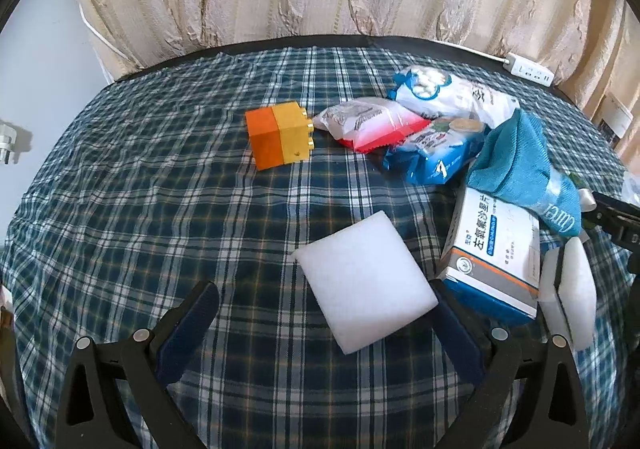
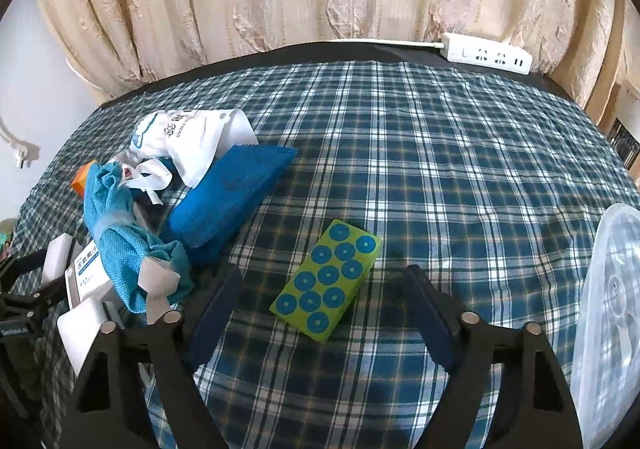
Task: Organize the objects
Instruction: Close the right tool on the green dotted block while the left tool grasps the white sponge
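In the left wrist view my left gripper (image 1: 324, 297) is open over the plaid tablecloth (image 1: 160, 209). A white foam sponge (image 1: 366, 281) lies flat between its fingers, nearer the right finger. An orange and yellow toy block (image 1: 279, 135) lies farther back. In the right wrist view my right gripper (image 2: 324, 285) is open and empty. A green block with blue round studs (image 2: 327, 284) lies on the cloth between its fingers, touching neither.
Snack packets (image 1: 400, 125), a teal cloth (image 1: 516, 165), a medicine box (image 1: 492, 253) and more white sponges (image 1: 568, 289) crowd the left gripper's right side. A blue pouch (image 2: 232, 193) lies left of the right gripper. A clear plastic lid (image 2: 608, 313) is at its right. A power strip (image 2: 488, 53) sits at the table's back edge.
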